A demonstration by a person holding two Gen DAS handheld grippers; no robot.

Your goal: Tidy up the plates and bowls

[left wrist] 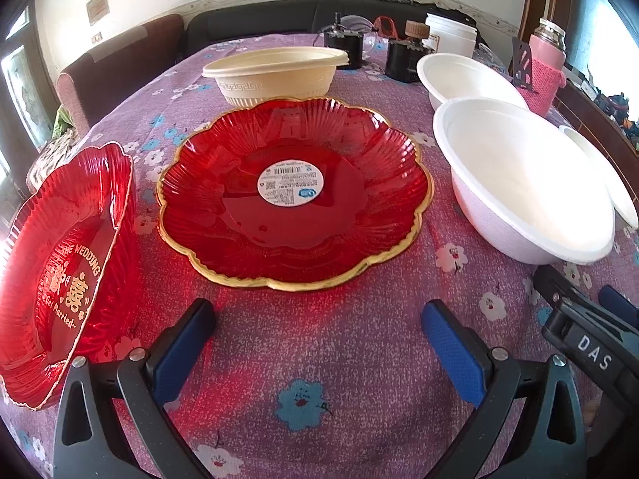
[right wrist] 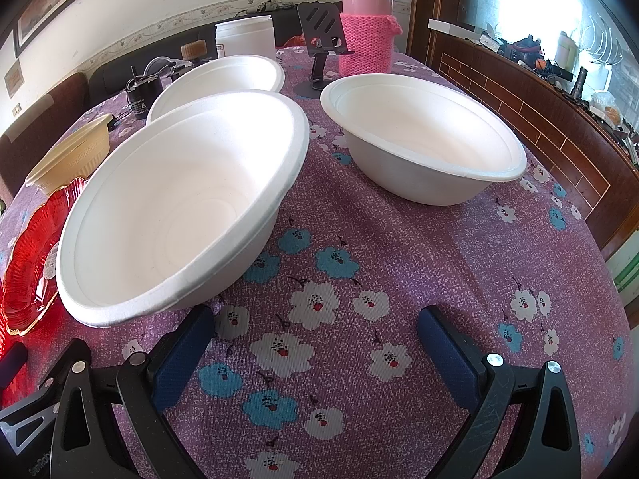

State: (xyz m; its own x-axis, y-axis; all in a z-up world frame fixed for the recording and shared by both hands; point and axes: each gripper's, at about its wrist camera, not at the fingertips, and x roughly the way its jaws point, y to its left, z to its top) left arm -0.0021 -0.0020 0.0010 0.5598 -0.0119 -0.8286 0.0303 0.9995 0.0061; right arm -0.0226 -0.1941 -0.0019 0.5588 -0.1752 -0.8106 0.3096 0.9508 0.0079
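— Your jaws?
— My left gripper and right gripper gape wide, holding nothing.
— The dishes?
— Red scalloped plate ahead; nearest white foam bowl at my right gripper's near left.

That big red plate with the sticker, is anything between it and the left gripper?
Nothing visible. The left gripper is open, and only bare flowered tablecloth lies between it and the red plate straight ahead.

Home dining room: floral tablecloth, sofa.
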